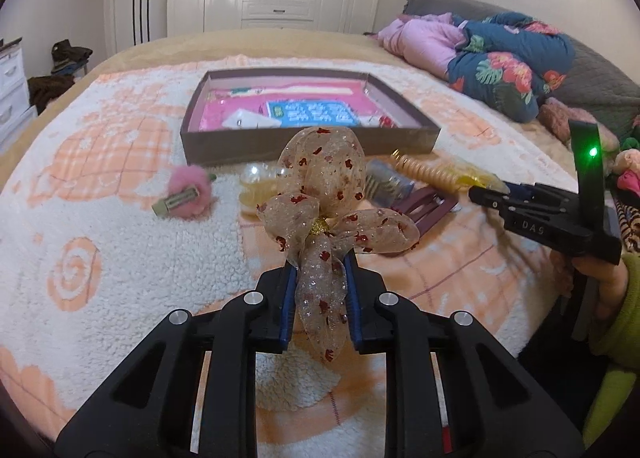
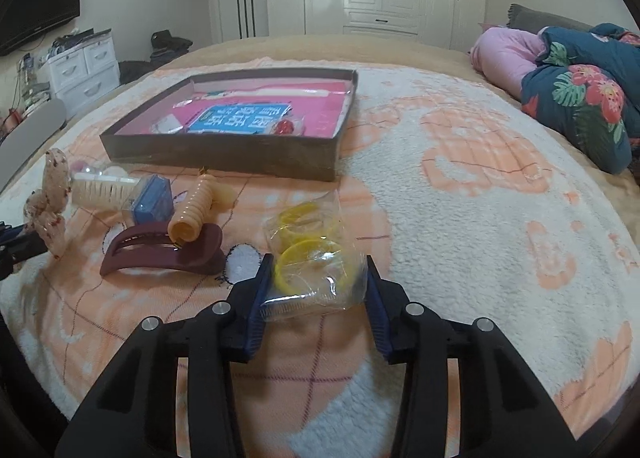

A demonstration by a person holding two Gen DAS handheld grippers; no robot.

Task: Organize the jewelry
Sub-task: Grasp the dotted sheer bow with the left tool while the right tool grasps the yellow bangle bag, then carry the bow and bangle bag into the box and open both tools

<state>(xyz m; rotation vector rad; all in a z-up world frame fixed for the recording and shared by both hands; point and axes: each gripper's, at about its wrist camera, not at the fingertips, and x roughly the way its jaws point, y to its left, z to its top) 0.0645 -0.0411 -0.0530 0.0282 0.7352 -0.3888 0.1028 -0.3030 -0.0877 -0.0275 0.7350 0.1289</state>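
My left gripper (image 1: 320, 278) is shut on a sheer beige bow hair clip (image 1: 324, 198) with red specks and holds it above the blanket; the bow also shows at the left of the right wrist view (image 2: 48, 198). My right gripper (image 2: 318, 282) is shut on a clear plastic bag of yellow rings (image 2: 312, 254), and it shows in the left wrist view (image 1: 492, 194) at the right. A shallow brown box (image 1: 304, 142) with a pink lining lies beyond (image 2: 224, 156), holding a blue card and small items.
On the blanket lie a pink fluffy clip (image 1: 188, 194), a maroon claw clip (image 2: 160, 252), an orange ribbed clip (image 2: 196, 210), a small blue box (image 2: 152, 202) and a white comb (image 2: 100, 188). Folded quilts (image 2: 572, 94) lie at the right.
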